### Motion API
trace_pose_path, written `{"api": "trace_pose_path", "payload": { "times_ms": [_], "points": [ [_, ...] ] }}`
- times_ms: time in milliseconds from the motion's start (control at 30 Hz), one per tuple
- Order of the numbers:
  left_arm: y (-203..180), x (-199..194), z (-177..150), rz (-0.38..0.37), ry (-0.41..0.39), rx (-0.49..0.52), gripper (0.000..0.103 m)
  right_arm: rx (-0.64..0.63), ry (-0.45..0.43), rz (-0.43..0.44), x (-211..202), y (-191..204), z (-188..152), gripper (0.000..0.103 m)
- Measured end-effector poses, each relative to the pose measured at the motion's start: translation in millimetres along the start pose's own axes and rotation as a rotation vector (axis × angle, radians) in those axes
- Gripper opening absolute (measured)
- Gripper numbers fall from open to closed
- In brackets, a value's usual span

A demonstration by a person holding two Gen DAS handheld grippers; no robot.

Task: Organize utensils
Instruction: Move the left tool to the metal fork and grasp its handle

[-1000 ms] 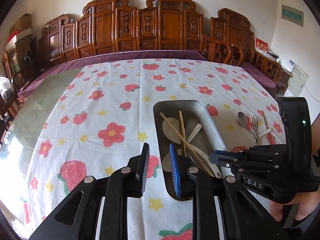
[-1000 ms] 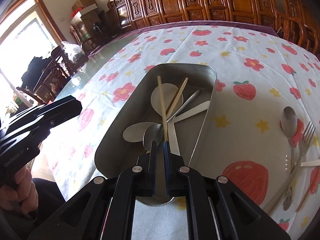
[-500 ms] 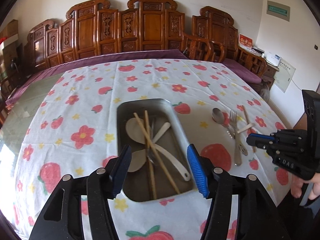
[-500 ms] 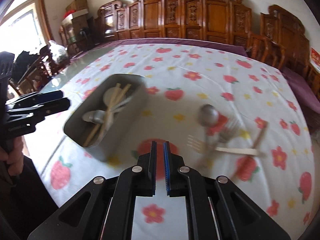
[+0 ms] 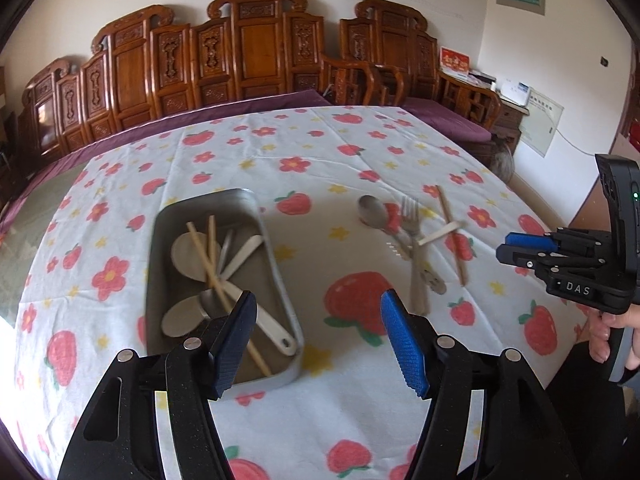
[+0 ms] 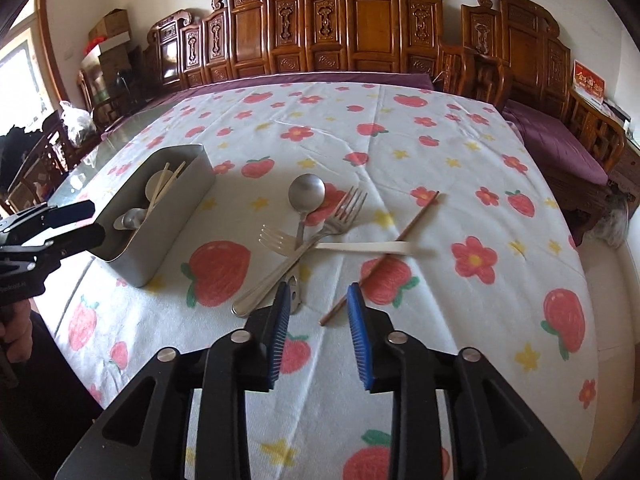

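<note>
A metal tray (image 5: 282, 280) on the flowered cloth holds chopsticks, spoons and a white ladle. Right of it lie a metal spoon (image 6: 307, 194), a metal fork (image 6: 304, 252), a white plastic fork (image 6: 360, 247) and a brown chopstick (image 6: 400, 236), crossing each other. My right gripper (image 6: 319, 292) hovers over the near ends of these; its jaws are opening with nothing held between them. My left gripper (image 5: 318, 304) hangs by the tray's near right corner, jaws wide and still opening, empty. Each gripper shows in the other's view: the right gripper (image 5: 528, 246), the left gripper (image 6: 90, 222).
The tablecloth (image 6: 400, 140) covers the table only partly; bare glass (image 6: 120, 136) shows at the left. Carved wooden chairs (image 6: 360, 32) line the far side, with a purple bench (image 6: 560, 140) at the right. A hand (image 5: 608, 332) holds the right gripper beyond the table's right edge.
The right gripper swung from over the tray to the loose utensils and its shut jaws parted. The left gripper shifted right along the tray and opened wide.
</note>
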State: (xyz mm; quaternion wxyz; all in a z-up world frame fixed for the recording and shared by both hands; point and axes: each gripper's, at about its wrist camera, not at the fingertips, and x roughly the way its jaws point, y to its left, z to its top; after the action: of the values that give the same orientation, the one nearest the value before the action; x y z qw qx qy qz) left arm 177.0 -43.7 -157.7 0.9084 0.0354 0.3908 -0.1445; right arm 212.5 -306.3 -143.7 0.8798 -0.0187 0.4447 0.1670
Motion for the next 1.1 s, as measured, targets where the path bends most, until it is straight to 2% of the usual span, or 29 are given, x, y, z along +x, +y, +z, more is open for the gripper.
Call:
{"api": "trace_pose_path", "payload": {
  "times_ms": [200,333,533,700,833,1100],
  "points": [
    [-35.9,17.4,5.1,-0.010,0.028,0.071,0.061,0.039,-0.017,0.001,-9.9,-21.5,-5.8,0.034],
    [-47.3,40.3,6.3,-0.056,0.080,0.058,0.050,0.080,-0.003,0.019,-7.5,-38.0,-13.2,0.034],
    [-66.2,83.3,14.2,-0.106,0.160,0.094,0.040,0.113,0.006,0.041,-4.0,-50.0,-16.7,0.034],
    [-73.0,111.6,23.9,-0.137,0.192,0.091,0.033,0.113,0.016,0.042,-1.1,-50.9,-20.3,0.034],
    [-73.9,131.6,27.2,-0.162,0.225,0.068,0.021,0.122,0.020,0.056,0.0,-50.8,-21.3,0.034],
    [-74.6,150.3,25.5,-0.194,0.255,0.030,0.021,0.123,0.021,0.077,1.2,-47.0,-21.3,0.034]
  ]
}}
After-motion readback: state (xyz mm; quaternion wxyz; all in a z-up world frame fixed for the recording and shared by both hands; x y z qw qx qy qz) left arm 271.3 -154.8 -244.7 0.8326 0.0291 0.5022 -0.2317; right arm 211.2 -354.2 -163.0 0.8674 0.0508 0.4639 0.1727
